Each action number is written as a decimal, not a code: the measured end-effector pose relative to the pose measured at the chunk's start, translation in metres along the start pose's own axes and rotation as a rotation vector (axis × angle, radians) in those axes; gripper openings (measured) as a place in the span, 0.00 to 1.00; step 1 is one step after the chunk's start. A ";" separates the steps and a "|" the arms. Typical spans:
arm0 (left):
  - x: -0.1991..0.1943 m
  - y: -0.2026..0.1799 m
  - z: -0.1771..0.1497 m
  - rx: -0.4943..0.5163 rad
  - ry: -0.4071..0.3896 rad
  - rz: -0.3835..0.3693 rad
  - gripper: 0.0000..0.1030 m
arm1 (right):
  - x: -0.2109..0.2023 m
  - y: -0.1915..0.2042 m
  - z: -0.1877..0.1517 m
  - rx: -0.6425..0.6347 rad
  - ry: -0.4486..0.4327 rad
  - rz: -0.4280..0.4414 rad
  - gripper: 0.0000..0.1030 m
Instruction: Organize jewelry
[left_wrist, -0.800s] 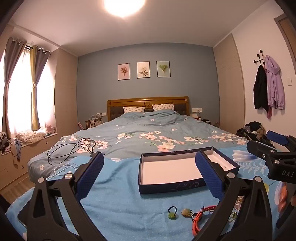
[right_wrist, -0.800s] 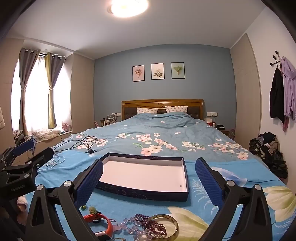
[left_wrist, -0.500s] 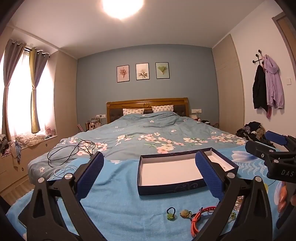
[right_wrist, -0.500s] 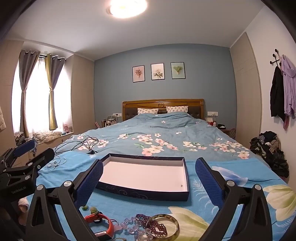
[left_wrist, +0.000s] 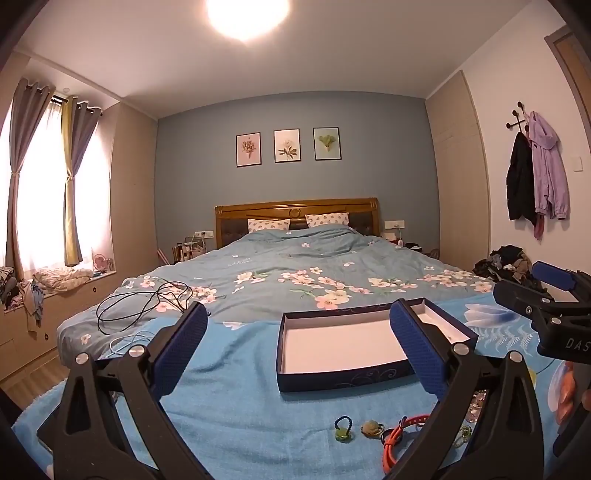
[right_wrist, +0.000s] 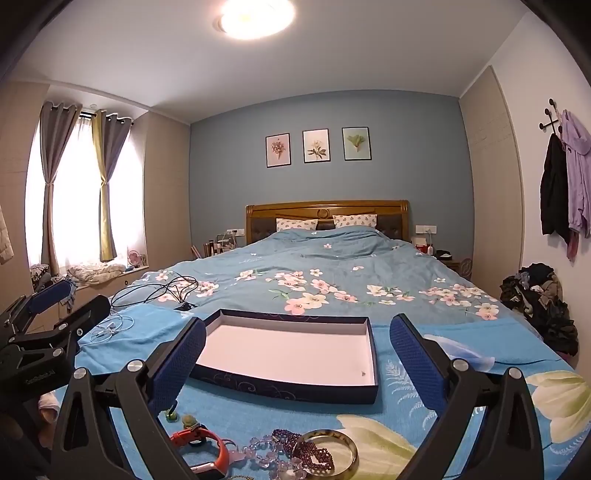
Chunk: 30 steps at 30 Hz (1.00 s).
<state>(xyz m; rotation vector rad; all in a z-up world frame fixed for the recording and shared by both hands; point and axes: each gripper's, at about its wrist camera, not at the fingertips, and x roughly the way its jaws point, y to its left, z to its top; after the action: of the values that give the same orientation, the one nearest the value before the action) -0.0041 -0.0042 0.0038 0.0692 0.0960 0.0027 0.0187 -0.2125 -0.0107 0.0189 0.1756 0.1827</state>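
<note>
- Both of our grippers are wide open and holding nothing right now: the left gripper (left_wrist: 295, 354) and the right gripper (right_wrist: 297, 360) hover over the foot of the bed.
- The shallow dark-blue cardboard box with a white inside (right_wrist: 291, 354) sits empty on the light-blue blanket (left_wrist: 229, 398), long side running left to right, straight ahead of the right gripper.
- The jewelry lies in a loose row just in front of the box, on our side: orange-red strap bracelet (right_wrist: 207, 441), purple bead strand (right_wrist: 310, 448), plain gold bangle (right_wrist: 328, 456), small green ring (left_wrist: 343, 434).
- We reckon the right hand is nearer: the pile lies below and between its fingers, while from the left gripper it's off to the lower right.
</note>
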 end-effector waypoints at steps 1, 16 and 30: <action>0.000 0.000 0.000 0.000 -0.001 0.000 0.94 | 0.000 0.000 0.000 0.000 0.000 0.000 0.93; -0.001 -0.002 0.001 -0.002 -0.004 0.003 0.95 | 0.000 0.001 0.003 -0.004 -0.003 0.000 0.93; 0.000 -0.001 0.000 -0.004 -0.004 0.003 0.94 | 0.000 0.002 0.003 -0.003 0.001 0.002 0.93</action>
<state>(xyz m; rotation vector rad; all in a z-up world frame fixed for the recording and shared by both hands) -0.0038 -0.0048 0.0041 0.0653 0.0921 0.0061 0.0192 -0.2110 -0.0078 0.0162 0.1761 0.1849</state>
